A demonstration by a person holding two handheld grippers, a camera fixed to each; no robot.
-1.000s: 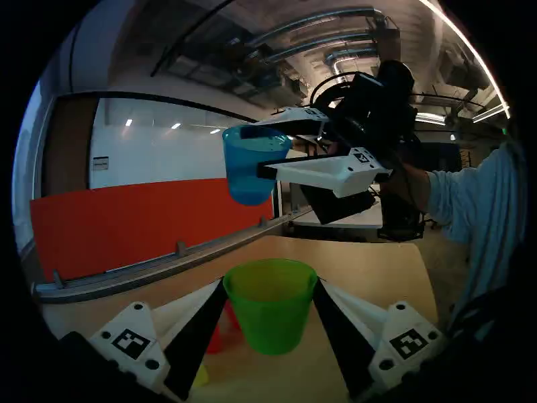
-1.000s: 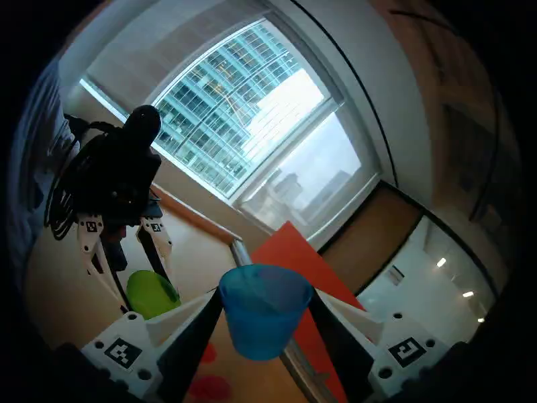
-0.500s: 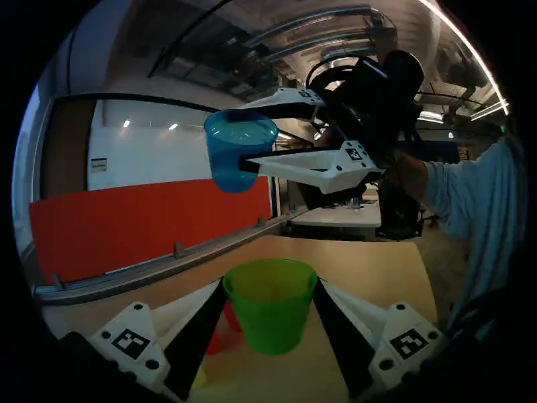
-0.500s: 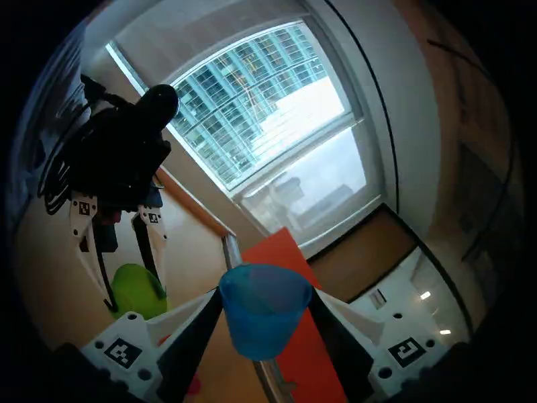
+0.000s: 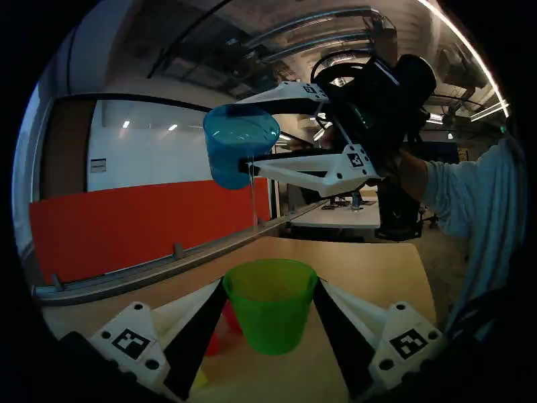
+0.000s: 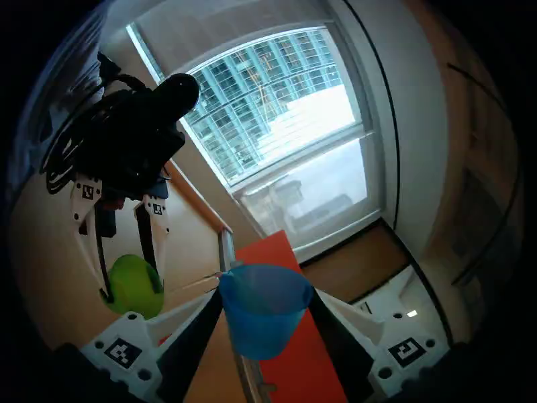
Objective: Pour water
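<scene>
Thread of water (image 5: 252, 198) falling from the tilted blue cup (image 5: 235, 151), high in the left gripper view, above and beyond the green cup (image 5: 270, 309). Blue cup clenched between both fingers of the right tool (image 5: 240, 138), one finger above it, one below, both pressing its wall. Behind that tool, a hand (image 5: 405, 171) and a pale blue sleeve (image 5: 483, 195) at far right.

Green cup upright, mouth open upward, gripped close to the camera by the left tool (image 5: 268, 287), black pads tight on either side of its wall. Lifted off the tan surface (image 5: 376, 265) or resting on it: cannot tell. Low behind the left finger, small red things (image 5: 216, 341) on the surface, mostly hidden. Farther off, a metal rail (image 5: 168, 258) along the surface's far edge, then a red wall panel (image 5: 134, 221).

In the right gripper view: blue cup (image 6: 263, 312) near, squeezed between the fingers of the right tool (image 6: 265, 295); fine line of water (image 6: 194, 282) running from its left rim toward the green cup (image 6: 134, 295) at lower left. Green cup there between the two white fingers of the left tool (image 6: 133, 289). Large window (image 6: 282, 121) beyond, tan surface (image 6: 188, 248) below it.
</scene>
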